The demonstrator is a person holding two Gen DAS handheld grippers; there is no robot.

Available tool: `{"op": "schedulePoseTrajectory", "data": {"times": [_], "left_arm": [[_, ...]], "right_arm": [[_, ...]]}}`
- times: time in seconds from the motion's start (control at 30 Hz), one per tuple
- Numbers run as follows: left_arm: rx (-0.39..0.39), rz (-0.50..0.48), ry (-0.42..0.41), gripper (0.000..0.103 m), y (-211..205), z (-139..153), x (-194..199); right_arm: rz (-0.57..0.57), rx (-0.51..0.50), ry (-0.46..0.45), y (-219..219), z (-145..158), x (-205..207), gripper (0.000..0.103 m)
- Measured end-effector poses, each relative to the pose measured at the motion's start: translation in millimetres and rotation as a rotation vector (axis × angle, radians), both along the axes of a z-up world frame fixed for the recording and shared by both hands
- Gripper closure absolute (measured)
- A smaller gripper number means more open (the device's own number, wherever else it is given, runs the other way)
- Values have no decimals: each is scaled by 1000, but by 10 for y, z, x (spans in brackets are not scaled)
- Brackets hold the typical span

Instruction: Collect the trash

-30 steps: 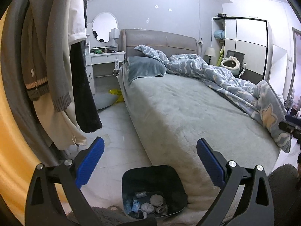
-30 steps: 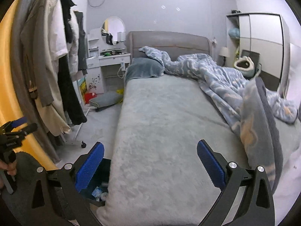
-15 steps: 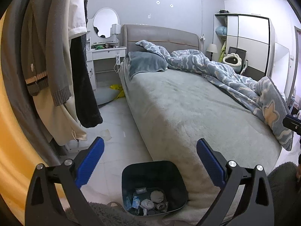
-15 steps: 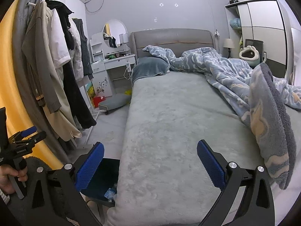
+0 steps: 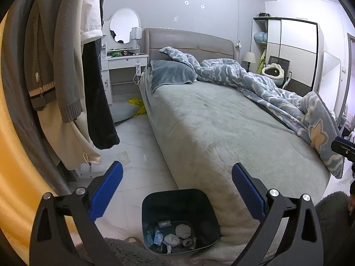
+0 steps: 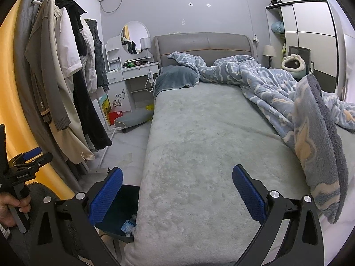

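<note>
Blue-padded, both the left claw [image 5: 176, 190] and right claw [image 6: 177, 190] gape empty; one bin [image 5: 177, 201] holds trash.

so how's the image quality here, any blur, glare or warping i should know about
Left wrist view: sharp, evenly lit, heavy fisheye bending the wardrobe, black vignette corners; the trash bin sits in dim shade between the left tongs. Right wrist view: same warping, no blur, mild washout at the right edge, right tongs crisp.

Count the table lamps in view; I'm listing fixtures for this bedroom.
2: a white-shaded lamp on the white dressing table left of the bed, and a cream-shaded lamp right of the grey padded headboard. Others may be hidden.
</note>
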State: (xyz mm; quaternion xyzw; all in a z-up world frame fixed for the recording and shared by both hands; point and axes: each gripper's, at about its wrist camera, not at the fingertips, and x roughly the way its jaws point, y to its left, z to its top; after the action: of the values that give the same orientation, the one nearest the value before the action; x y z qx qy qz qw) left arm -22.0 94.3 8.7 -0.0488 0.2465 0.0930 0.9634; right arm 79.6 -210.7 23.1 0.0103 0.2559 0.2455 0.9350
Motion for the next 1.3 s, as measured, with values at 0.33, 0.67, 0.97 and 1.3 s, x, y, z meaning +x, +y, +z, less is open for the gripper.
{"op": "schedulePoseTrajectory", "data": {"times": [0.33,0.67,0.97,1.3], "left_arm": [[1,0,0,3,-3,0,0],[0,0,0,3,4,1,0],[0,-1,0,3,6,1,0],[0,-1,0,3,7,1,0]], "right_arm": [[0,2,2,-25,-15,11,3],[2,1,2,-36,-10,19,3],[2,0,3,-41,-2,27,3],[2,0,3,-41,5,27,3]]}}
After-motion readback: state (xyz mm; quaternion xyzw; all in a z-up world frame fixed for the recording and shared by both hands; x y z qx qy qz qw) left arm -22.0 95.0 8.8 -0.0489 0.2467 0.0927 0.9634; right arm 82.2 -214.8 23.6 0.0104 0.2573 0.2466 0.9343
